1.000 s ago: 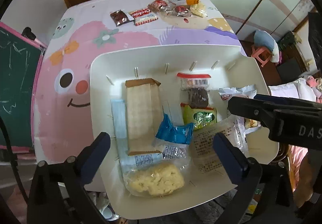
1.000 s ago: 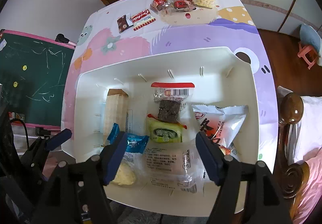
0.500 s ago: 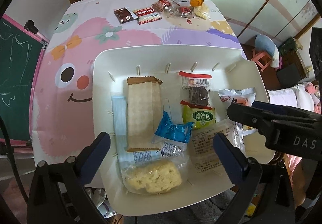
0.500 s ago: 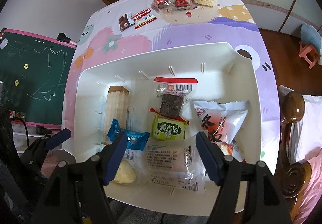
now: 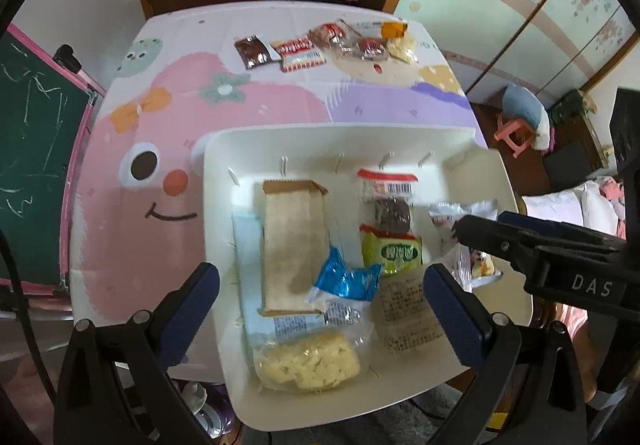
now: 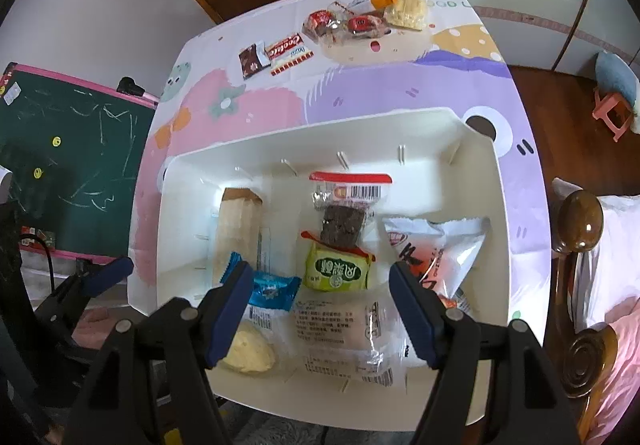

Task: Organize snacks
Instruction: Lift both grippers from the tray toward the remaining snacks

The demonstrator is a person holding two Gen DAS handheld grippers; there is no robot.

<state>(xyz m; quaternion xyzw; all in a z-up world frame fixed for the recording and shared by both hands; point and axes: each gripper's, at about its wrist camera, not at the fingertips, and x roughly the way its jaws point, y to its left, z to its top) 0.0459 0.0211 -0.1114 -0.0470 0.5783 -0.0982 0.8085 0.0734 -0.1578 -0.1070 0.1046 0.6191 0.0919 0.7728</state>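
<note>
Over the white bin on the cartoon-print surface, both my left gripper and right gripper hover with jaws wide apart, gripping nothing. Most snacks lie inside it, like the green packet; 6 or so more sit along the far edge.

Even, soft daylight; slight motion blur (left wrist view mostly); strong fisheye bending, dark corners.
</note>
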